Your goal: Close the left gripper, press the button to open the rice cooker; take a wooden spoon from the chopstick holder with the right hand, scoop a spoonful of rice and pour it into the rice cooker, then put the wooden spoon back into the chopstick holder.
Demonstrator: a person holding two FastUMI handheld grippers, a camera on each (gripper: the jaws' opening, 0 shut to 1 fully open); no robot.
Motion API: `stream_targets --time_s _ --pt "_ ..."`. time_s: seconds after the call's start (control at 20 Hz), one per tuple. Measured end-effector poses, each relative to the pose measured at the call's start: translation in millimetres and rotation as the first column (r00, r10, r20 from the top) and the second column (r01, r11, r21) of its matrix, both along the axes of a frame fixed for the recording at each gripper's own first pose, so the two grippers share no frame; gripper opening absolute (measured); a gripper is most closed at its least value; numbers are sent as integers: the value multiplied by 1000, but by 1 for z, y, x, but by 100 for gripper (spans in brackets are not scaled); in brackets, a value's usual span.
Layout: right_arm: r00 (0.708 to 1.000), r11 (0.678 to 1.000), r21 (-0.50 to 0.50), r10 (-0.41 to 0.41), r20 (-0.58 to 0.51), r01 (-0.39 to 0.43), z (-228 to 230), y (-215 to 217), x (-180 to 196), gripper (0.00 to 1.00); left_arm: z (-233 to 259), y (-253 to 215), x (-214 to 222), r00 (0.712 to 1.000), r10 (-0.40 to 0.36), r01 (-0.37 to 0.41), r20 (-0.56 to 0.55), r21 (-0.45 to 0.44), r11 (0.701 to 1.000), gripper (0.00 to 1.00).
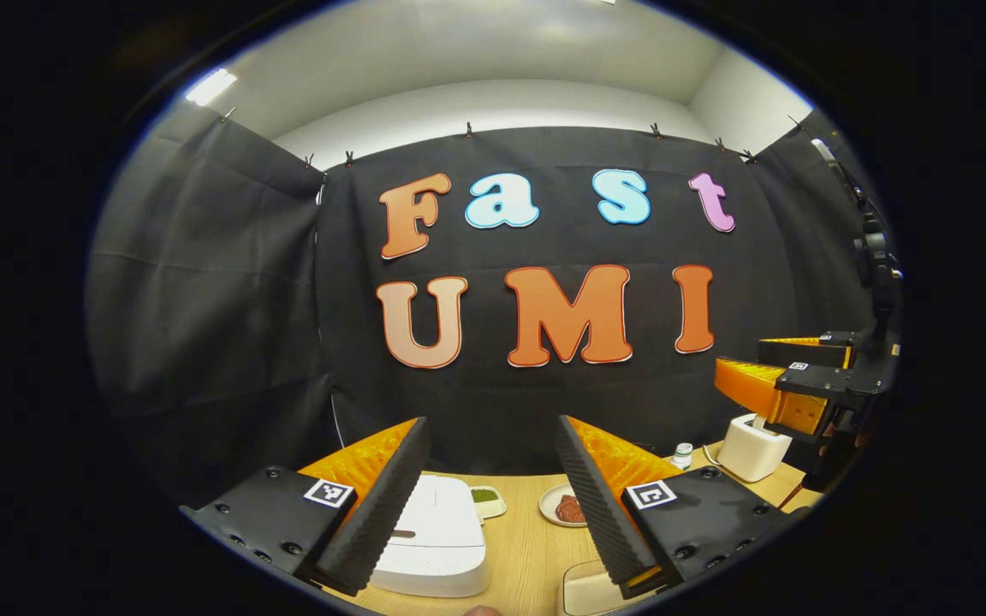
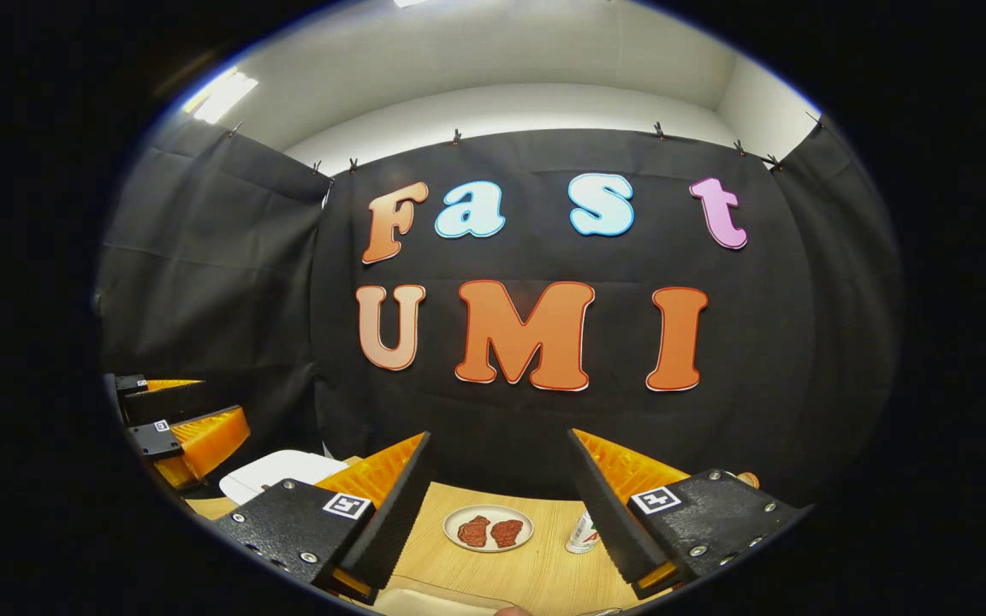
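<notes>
in the left gripper view, the left tongs [image 1: 493,500] stand wide, holding nothing, raised above the counter [image 1: 527,547]. the white rice cooker [image 1: 435,535] sits with its lid down at about 7 o'clock, just under the left finger. the right tongs [image 1: 771,376] hang at 3 o'clock, also spread and empty, over a white boxy holder [image 1: 750,447] that may be the chopstick holder; no spoon can be made out. one small dish of green bits [image 1: 486,498] lies beside the cooker, one plate [image 1: 563,506] with red pieces sits nearer centre, and one small bottle [image 1: 682,455] stands behind it.

in the right gripper view, the right tongs [image 2: 497,505] gape wide over the counter, the left tongs [image 2: 189,423] sit at 9 o'clock, and the cooker's white lid [image 2: 283,472] shows below them. one plate [image 2: 488,528] carries two red pieces; one can [image 2: 582,532] stands beside it.

the step in hand looks like the first: bring the left tongs together fully, then lower the joined tips squarely onto the cooker's button and press straight down so they don't slip off.
</notes>
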State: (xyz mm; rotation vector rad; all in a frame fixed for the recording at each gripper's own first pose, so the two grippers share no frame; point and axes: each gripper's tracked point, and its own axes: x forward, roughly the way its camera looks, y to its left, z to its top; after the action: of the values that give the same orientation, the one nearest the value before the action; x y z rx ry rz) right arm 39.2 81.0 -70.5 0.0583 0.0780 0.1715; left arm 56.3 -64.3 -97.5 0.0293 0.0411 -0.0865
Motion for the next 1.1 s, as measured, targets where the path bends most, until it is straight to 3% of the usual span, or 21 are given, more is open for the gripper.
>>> stream_targets --time_s 0.45,0.5,0.65,0.7,0.9,0.95,1.05,1.1 --pt "1000 1000 -4 1 0 -1 0 1 -1 100 -1 -2 -1 1000 -8 8 0 -5 1000 100" --pt "1000 1000 -4 0 2 0 0 1 -1 95 -1 -3 -1 1000 -11 11 2 -4 1000 100" --pt "1000 1000 -4 -2 5 2 -1 -1 -3 95 0 -5 -2 1000 -19 19 7 6 1000 100" --pt "1000 1000 -5 -2 4 2 -1 0 -2 100 0 -6 -2 1000 -21 21 7 8 1000 100" --pt "1000 1000 -3 -1 2 1 -2 -1 -3 95 0 -5 -2 1000 -16 16 4 4 1000 100" --pt "1000 1000 -3 -1 5 1 -1 -1 -2 100 0 -5 -3 1000 -17 17 3 8 1000 99" --pt "1000 1000 0 1 5 -1 -1 -1 -2 100 1 -5 -4 1000 -19 19 8 7 1000 100" --pt "1000 1000 2 1 5 -1 -1 0 -2 95 2 -4 -4 1000 -15 15 9 7 1000 100"
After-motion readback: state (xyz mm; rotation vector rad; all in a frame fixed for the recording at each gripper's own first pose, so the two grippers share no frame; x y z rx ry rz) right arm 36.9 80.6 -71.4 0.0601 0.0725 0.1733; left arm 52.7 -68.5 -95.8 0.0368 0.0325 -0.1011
